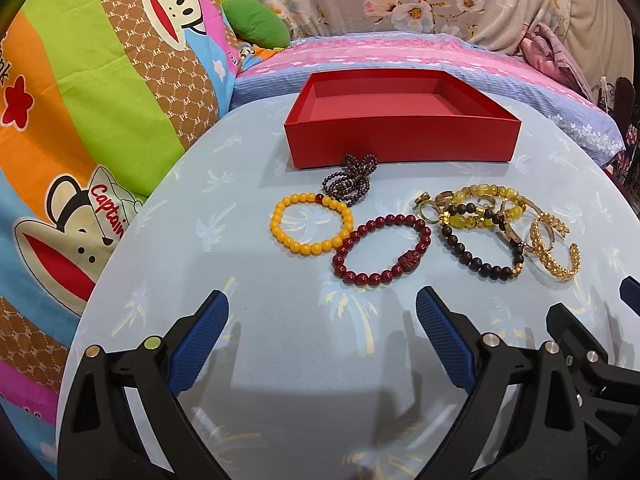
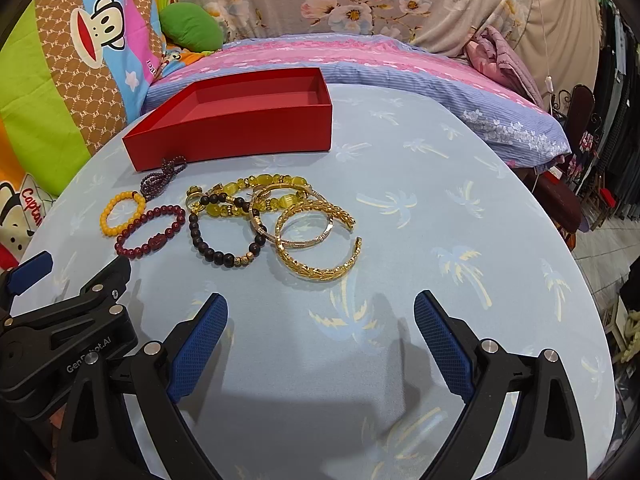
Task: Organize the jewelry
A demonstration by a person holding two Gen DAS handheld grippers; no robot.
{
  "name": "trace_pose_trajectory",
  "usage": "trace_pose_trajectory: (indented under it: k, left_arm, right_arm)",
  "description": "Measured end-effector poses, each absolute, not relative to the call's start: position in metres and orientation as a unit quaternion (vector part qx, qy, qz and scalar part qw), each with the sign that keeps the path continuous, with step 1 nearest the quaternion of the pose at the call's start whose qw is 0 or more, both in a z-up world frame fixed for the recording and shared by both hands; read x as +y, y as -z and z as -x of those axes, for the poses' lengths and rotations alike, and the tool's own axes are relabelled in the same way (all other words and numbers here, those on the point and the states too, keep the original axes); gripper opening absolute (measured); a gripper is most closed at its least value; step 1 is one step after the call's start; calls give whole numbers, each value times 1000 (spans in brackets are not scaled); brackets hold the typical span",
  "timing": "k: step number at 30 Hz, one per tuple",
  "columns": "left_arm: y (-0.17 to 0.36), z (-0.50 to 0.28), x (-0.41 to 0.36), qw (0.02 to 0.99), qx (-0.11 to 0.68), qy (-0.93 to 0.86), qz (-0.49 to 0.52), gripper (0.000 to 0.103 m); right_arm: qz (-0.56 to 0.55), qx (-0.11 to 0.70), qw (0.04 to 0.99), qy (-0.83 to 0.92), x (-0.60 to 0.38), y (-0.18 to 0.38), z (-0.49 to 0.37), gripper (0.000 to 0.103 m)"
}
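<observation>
Right tool (image 2: 320, 344) beside gold bangles (image 2: 316, 236)

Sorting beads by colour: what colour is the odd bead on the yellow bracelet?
Dark red, a single bead on the yellow beaded bracelet, on its far side; clearest in the left wrist view.

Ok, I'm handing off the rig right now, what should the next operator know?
Left gripper: open, empty, hovering near the table's front edge.
Right gripper: open, empty, beside it.
Red box: empty, at the back of the table.
Jewelry all lies loose in front of it: yellow bead bracelet, dark red bead bracelet, garnet strand touching the box, black bead bracelet, gold bangles tangled together.
Done: nothing. Left: everything into the box.
</observation>
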State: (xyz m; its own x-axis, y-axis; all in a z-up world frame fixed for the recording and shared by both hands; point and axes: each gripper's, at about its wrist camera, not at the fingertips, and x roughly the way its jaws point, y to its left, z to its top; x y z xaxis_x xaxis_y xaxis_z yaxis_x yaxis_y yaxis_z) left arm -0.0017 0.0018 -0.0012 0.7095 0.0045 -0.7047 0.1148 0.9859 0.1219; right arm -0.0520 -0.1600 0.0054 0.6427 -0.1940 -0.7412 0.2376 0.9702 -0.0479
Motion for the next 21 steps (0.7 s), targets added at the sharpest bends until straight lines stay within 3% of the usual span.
trace_pose_trajectory:
  k: [21]
  left_arm:
    - [0,0,5,920,385,32,-72,90]
  right_arm:
    - [-28,405,906,119,-161,-5,52,91]
